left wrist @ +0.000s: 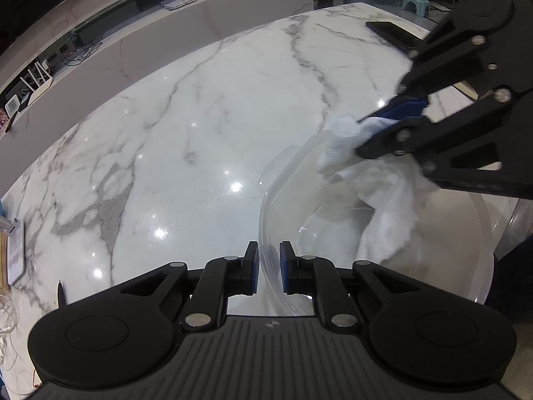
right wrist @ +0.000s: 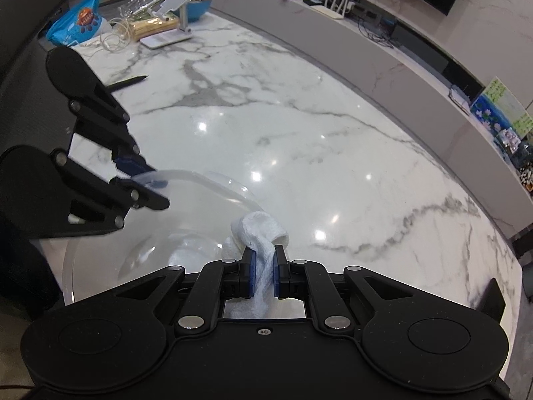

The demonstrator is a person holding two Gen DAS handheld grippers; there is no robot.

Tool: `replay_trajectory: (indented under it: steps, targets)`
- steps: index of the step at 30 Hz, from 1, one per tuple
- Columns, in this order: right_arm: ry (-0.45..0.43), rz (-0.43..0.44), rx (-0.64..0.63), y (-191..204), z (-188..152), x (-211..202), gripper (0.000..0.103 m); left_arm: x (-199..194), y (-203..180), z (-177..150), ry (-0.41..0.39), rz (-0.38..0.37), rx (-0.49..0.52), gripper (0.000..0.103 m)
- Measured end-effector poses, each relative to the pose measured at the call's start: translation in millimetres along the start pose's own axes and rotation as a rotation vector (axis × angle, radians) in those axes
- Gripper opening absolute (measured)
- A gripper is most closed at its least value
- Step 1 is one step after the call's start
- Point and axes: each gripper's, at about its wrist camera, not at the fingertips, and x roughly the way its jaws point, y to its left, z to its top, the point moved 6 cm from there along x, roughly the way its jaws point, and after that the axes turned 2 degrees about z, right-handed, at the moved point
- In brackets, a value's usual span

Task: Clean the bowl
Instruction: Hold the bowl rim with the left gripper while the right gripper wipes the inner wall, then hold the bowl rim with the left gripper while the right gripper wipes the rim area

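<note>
A clear plastic bowl rests on the white marble table near its front edge. My left gripper is shut on the bowl's near-left rim, one blue pad on each side of the wall. My right gripper is shut on a white cloth. In the left wrist view the cloth hangs from the right gripper down into the bowl. The right wrist view shows the left gripper pinching the bowl's rim at the left.
A black phone lies at the table's far right and a black pen on the left side. A blue snack bag, a phone stand, cables and a blue bowl crowd the far left corner. A low grey ledge runs behind the table.
</note>
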Motion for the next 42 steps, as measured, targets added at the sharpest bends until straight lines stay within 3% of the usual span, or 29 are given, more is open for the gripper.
replay_trajectory:
  steps: [7, 20, 25, 35, 42]
  targets:
    - [-0.051, 0.046, -0.006, 8.4, 11.0, 6.4, 0.008, -1.0, -1.7, 0.0, 0.000, -0.001, 0.004, 0.012]
    - [-0.092, 0.239, 0.015, 29.1, 19.5, 1.8, 0.008, -2.0, -2.8, -0.1, -0.002, -0.002, 0.007, 0.012]
    - [-0.101, 0.218, 0.016, 28.8, 20.7, 0.0, 0.008, -1.8, -3.3, 0.2, -0.002, -0.001, 0.009, 0.012]
    - [-0.055, 0.061, 0.015, 6.0, 11.9, -2.9, 0.008, -1.3, -2.5, 0.2, 0.000, -0.002, 0.008, 0.012]
    - [-0.110, 0.090, 0.096, -11.5, 11.7, -16.0, 0.008, -1.3, -5.1, -0.8, 0.002, 0.000, 0.012, 0.012]
